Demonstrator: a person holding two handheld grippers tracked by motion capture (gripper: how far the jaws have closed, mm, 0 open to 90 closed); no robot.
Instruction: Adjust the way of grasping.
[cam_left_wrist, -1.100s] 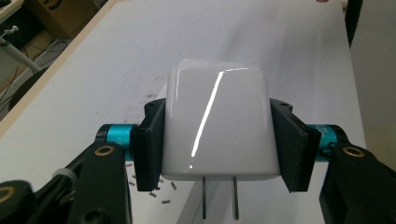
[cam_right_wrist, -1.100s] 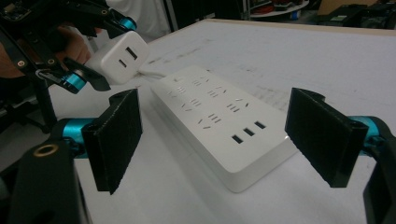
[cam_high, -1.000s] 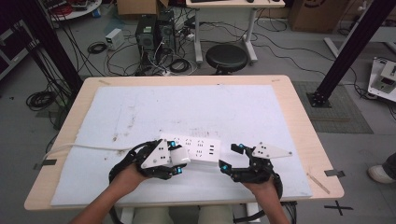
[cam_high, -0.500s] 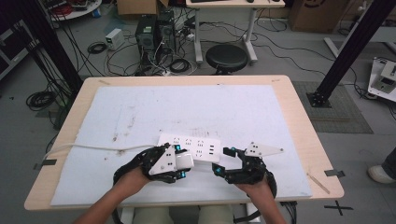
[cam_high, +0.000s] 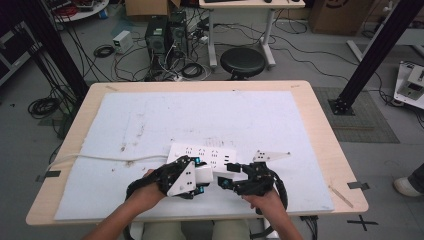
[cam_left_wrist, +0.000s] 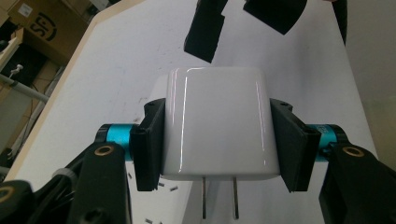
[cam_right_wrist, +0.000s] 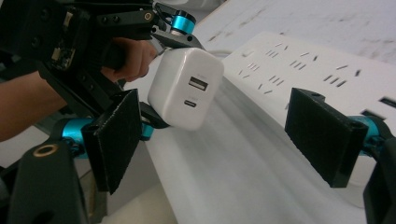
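Note:
A white charger block with two metal prongs sits between the pads of my left gripper, which is shut on its sides. In the high view the left gripper holds the charger just in front of a white power strip. My right gripper faces it from the right, very close. In the right gripper view the right gripper is open, and the charger shows two ports between the jaws, touching neither pad. The power strip lies behind.
A white mat covers the wooden table. The strip's white cable runs left off the table edge. Beyond the far edge stand a black stool and computer cases among floor cables.
My right gripper has moved left, closing the gap to the charger held in the left gripper. The left gripper and the power strip have stayed put.

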